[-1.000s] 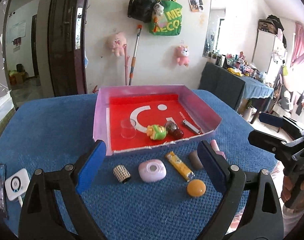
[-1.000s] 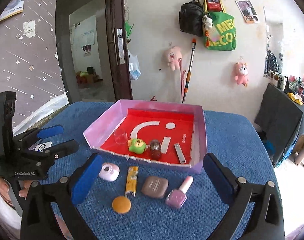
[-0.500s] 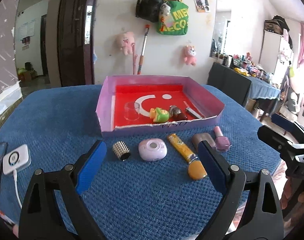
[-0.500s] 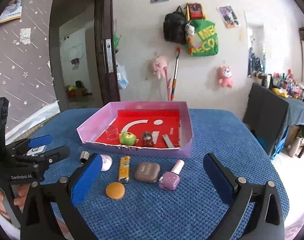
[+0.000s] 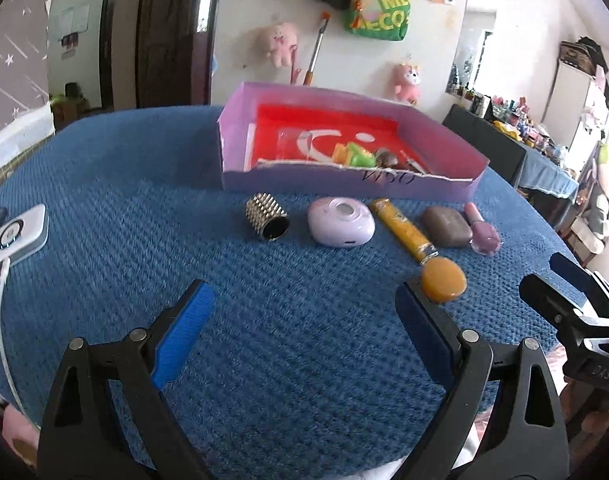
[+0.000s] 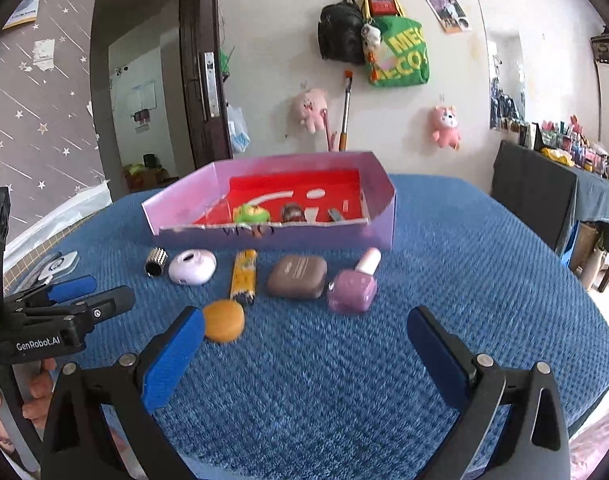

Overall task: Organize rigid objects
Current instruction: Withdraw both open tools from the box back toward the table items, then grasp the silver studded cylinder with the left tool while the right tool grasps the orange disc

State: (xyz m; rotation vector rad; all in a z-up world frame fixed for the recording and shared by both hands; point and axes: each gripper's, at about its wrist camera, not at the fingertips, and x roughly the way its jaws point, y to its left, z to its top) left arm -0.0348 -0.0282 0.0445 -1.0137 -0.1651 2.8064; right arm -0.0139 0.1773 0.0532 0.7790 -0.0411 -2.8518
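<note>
Both grippers have dropped lower and drawn back toward the near edge of the tabletop over the last second. The views, which a second ago looked down into the box, now look across the blue cloth at a shallow angle.

The left gripper has its jaws spread wide and holds nothing. The right gripper is likewise wide apart and empty.

No object has shifted. The purple box with the red floor sits at the far middle of the tabletop. It already holds a clear cup, a green and yellow toy, a dark round item and a small metal piece.

Six items lie loose in a row just in front of the box's near wall:
- studded metal cylinder
- lilac oval case
- yellow tube
- brown case
- pink nail polish bottle
- orange disc, nearest the grippers and touching or just beside the tube's end

A white device with a cable lies well apart at the left.

Judgement: the change is a lowering to picking height, not a transfer. Sorting is partly done, with six items outstanding. The orange disc sits close to the right finger of the left gripper and the left finger of the right gripper; either could take it next.
</note>
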